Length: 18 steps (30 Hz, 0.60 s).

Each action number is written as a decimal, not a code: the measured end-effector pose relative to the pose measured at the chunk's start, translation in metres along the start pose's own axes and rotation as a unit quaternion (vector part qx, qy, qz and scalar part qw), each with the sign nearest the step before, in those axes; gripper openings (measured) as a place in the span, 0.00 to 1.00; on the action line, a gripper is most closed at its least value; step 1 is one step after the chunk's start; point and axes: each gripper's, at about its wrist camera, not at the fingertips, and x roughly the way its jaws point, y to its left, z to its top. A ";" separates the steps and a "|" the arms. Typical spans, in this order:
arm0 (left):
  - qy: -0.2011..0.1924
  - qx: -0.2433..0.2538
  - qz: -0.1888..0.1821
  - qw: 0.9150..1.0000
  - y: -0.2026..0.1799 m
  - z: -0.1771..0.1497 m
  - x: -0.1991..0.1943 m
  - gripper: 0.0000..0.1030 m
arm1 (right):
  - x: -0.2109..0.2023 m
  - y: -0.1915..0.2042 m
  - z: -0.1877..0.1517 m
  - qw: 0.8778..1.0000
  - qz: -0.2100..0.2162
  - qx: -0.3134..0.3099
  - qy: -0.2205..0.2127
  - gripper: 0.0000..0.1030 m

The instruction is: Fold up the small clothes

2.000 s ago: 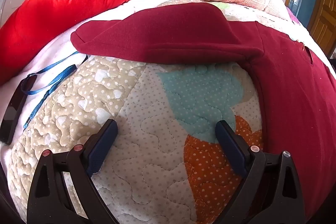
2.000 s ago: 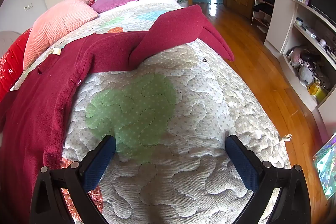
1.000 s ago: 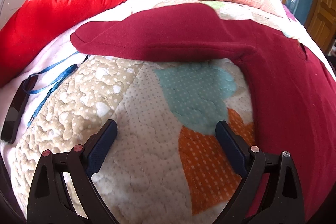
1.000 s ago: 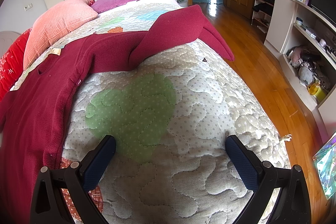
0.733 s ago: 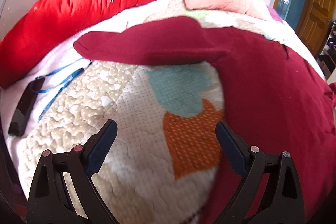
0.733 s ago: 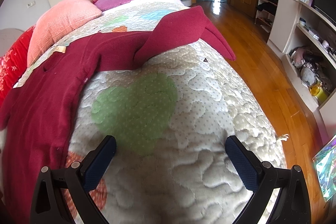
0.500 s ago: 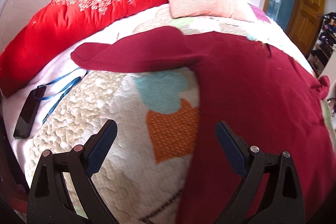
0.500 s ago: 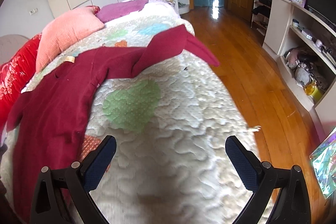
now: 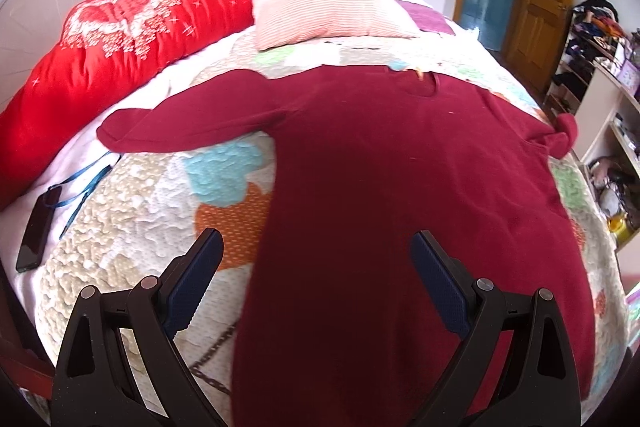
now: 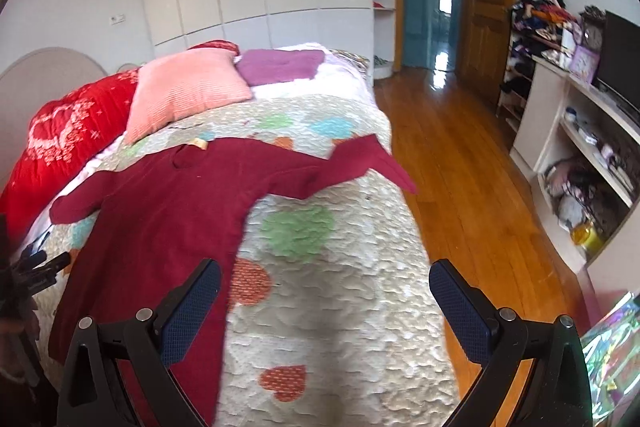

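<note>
Maroon garment (image 9: 400,187) lies spread flat on quilted bed (image 10: 340,287), both sleeves out, no fold visible: folding judged not yet begun, all folds left. Nearest: left hand-held gripper (image 9: 316,279) above garment's lower part, jaws wide apart, grasping nothing. Right hand-held gripper (image 10: 324,307) above bare quilt beside garment's hem, jaws also wide, empty. Farther: left sleeve (image 9: 180,123) reaches toward phone (image 9: 36,231) with blue strap; right sleeve (image 10: 360,163) drapes over bed edge. Beyond: red bolster (image 9: 120,35), pink pillow (image 9: 324,7), wardrobe.
</note>
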 end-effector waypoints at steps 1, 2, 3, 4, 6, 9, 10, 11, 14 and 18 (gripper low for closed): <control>-0.002 0.002 -0.003 1.000 -0.003 0.000 -0.002 0.92 | 0.003 0.011 0.000 1.000 0.006 -0.005 0.001 1.00; -0.004 0.005 -0.005 1.000 -0.006 0.000 -0.004 0.92 | 0.008 0.019 -0.001 1.000 0.011 -0.009 0.004 1.00; -0.007 0.007 -0.007 1.000 -0.008 0.000 -0.006 0.92 | 0.013 0.029 -0.001 1.000 0.019 -0.014 0.007 1.00; -0.011 0.010 -0.008 1.000 -0.011 0.000 -0.008 0.92 | 0.017 0.038 -0.001 1.000 0.024 -0.016 0.010 1.00; -0.015 0.011 -0.012 1.000 -0.013 0.002 -0.011 0.92 | 0.026 0.057 0.000 0.999 0.037 -0.015 0.009 1.00; -0.016 0.009 -0.020 1.000 -0.015 0.004 -0.013 0.92 | 0.036 0.083 0.003 0.999 0.050 -0.018 0.004 1.00; -0.017 0.008 -0.021 1.000 -0.015 0.005 -0.013 0.92 | 0.038 0.089 0.004 0.998 0.051 -0.021 0.004 1.00; -0.018 0.009 -0.022 1.000 -0.014 0.005 -0.013 0.92 | 0.043 0.097 0.006 0.998 0.054 -0.024 0.005 1.00; -0.021 0.007 -0.021 1.000 -0.013 0.007 -0.012 0.92 | 0.052 0.112 0.009 0.998 0.063 -0.026 0.007 1.00; -0.021 0.002 -0.020 1.000 -0.010 0.009 -0.007 0.92 | 0.064 0.126 0.013 0.997 0.067 -0.025 0.010 1.00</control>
